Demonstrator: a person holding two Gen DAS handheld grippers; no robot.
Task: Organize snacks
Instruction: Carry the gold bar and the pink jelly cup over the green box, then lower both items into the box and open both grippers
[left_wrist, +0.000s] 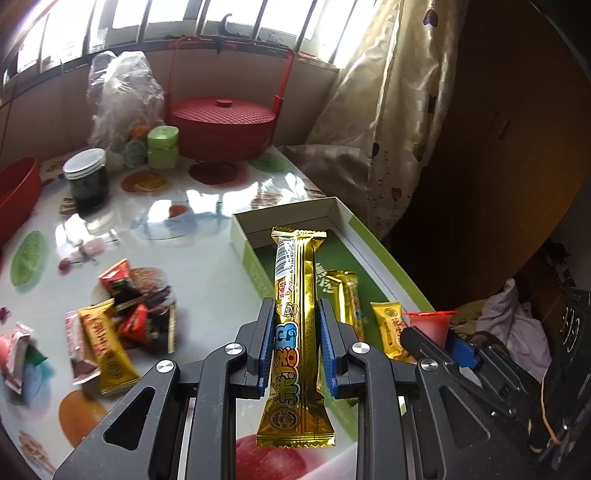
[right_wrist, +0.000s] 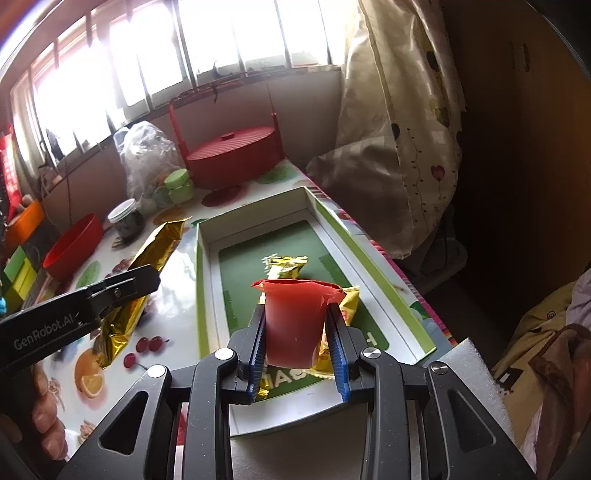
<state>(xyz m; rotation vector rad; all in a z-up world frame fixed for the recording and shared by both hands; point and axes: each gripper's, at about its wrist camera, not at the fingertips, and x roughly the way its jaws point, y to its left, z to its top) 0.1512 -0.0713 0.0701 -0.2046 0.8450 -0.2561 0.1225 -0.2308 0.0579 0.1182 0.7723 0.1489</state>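
Gold-foil long snack bar (left_wrist: 299, 325), clamped in left gripper (left_wrist: 295, 332), points lengthwise toward the shallow green-lined cardboard box (left_wrist: 243, 225) just ahead; right gripper (right_wrist: 298, 332), nearer, clamps red plastic jelly cup (right_wrist: 295, 317) above box.

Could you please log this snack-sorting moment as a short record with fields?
left gripper: jaws shut on a long gold snack bar
right gripper: jaws shut on a red jelly cup
box: open, green-lined, gold packets inside
loose snacks: piled on the table left of the box
background: red lidded basket
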